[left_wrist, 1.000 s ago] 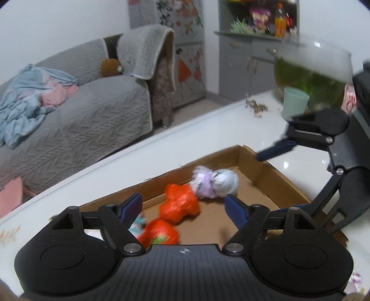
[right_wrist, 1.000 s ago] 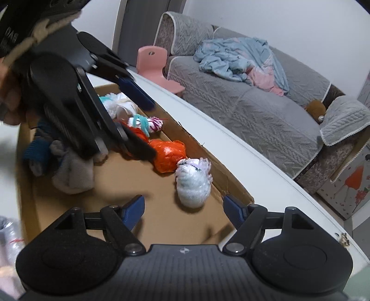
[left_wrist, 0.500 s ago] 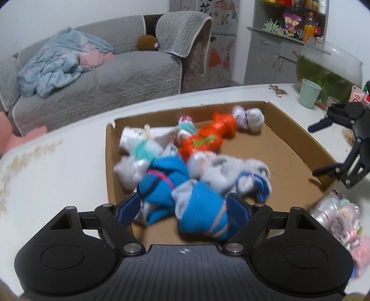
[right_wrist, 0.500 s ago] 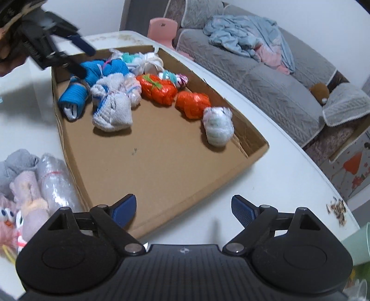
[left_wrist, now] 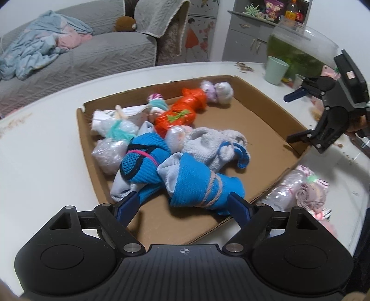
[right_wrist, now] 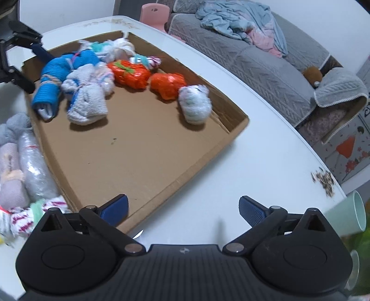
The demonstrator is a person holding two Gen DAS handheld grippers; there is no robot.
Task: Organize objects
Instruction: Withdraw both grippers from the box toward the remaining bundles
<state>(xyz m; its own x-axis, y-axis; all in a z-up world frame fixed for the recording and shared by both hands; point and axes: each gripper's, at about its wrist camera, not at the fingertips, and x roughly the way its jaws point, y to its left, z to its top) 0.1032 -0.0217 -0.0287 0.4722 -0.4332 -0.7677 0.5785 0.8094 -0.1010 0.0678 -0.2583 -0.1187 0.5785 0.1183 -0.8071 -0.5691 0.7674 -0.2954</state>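
Note:
A shallow cardboard tray (left_wrist: 272, 115) (right_wrist: 148, 162) lies on the white table. In it lie several bundles: blue socks (left_wrist: 198, 185) (right_wrist: 57, 76), a grey sock (left_wrist: 215, 143) (right_wrist: 85, 101), two orange bundles (left_wrist: 182, 111) (right_wrist: 129, 73) and a white-purple one (left_wrist: 218, 91) (right_wrist: 195, 104). More wrapped bundles (left_wrist: 300, 192) (right_wrist: 25, 166) lie on the table beside the tray. My left gripper (left_wrist: 183, 205) is open and empty at the tray's near edge, just before the blue sock. My right gripper (right_wrist: 182, 209) (left_wrist: 293, 117) is open and empty over the tray's opposite edge.
A mint cup (left_wrist: 276, 69) (right_wrist: 346, 215) and a glass fishbowl (left_wrist: 300, 46) stand at the table's far right. Crumbs (right_wrist: 323, 180) lie on the table. A grey sofa (left_wrist: 81, 53) with clothes stands behind, with a pink stool (right_wrist: 153, 14).
Both grippers have pulled back out of the tray, away from the bundles, to opposite edges. Both stay open and empty.

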